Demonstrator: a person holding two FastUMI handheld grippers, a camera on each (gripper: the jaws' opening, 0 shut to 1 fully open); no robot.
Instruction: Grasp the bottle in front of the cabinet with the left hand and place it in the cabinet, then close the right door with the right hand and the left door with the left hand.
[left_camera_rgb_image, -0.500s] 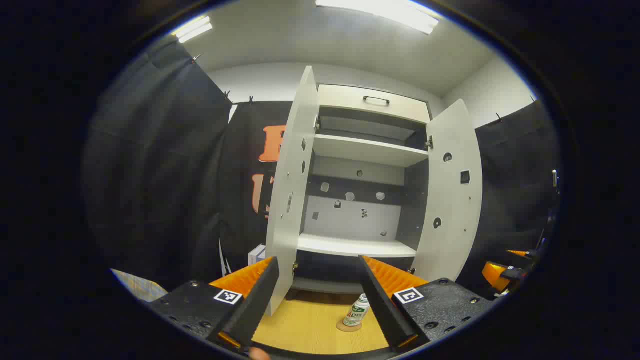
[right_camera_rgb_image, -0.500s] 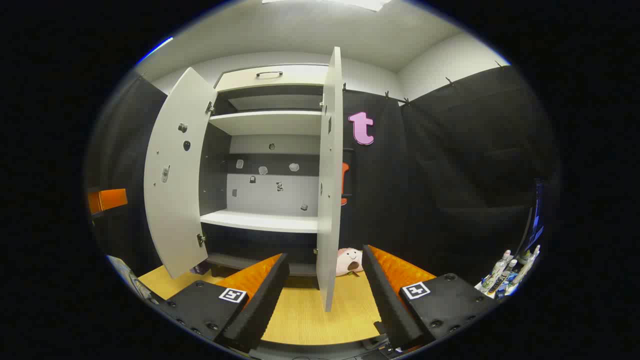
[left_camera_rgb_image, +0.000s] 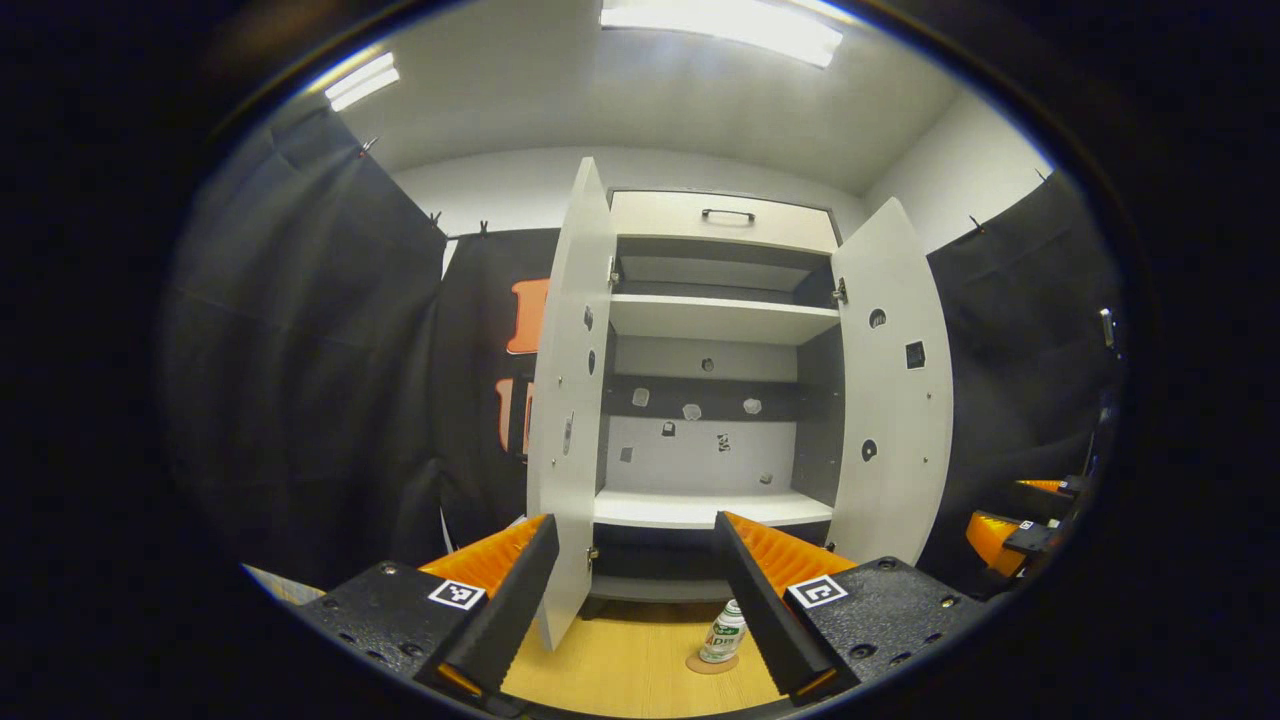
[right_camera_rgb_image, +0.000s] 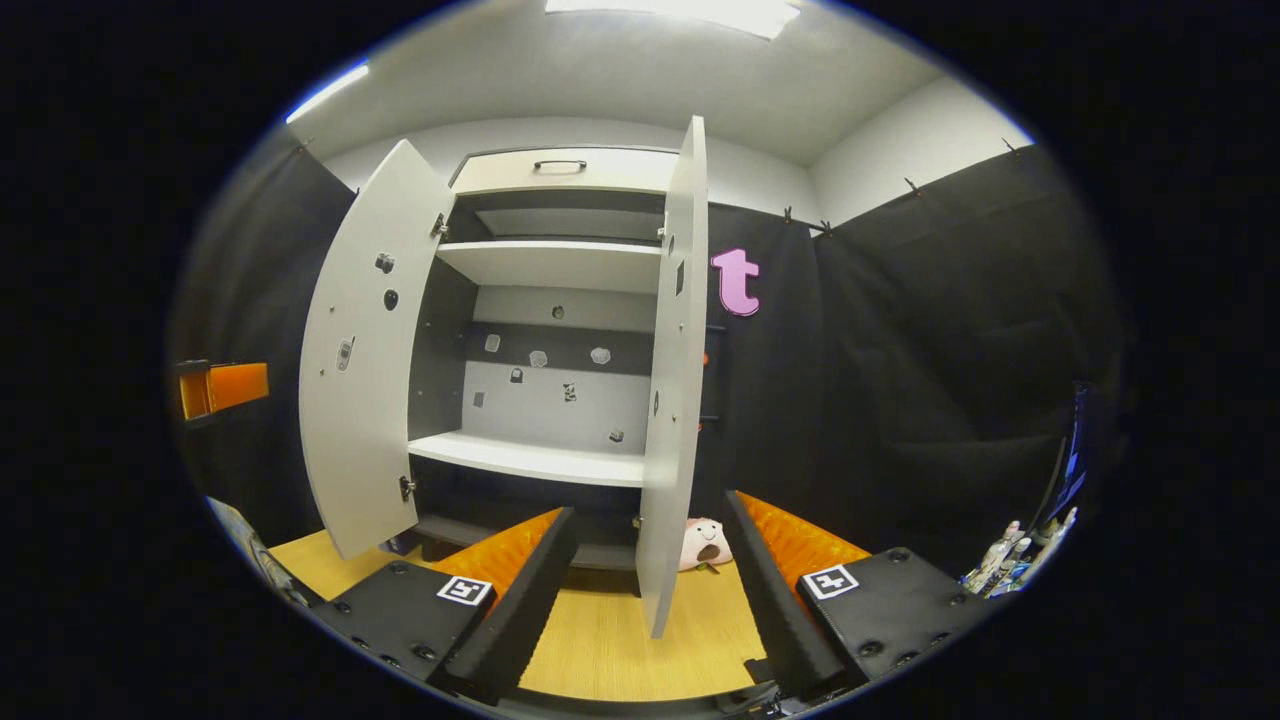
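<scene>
Ahead, low in the frame, the upright bottle is standing just inside the released left tool's right finger, before the open cabinet.

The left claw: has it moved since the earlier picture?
Yes. In the left gripper view the cabinet looks smaller and sits lower, and the bottle too, so the left claw has drawn back and tilted up a little.
</scene>
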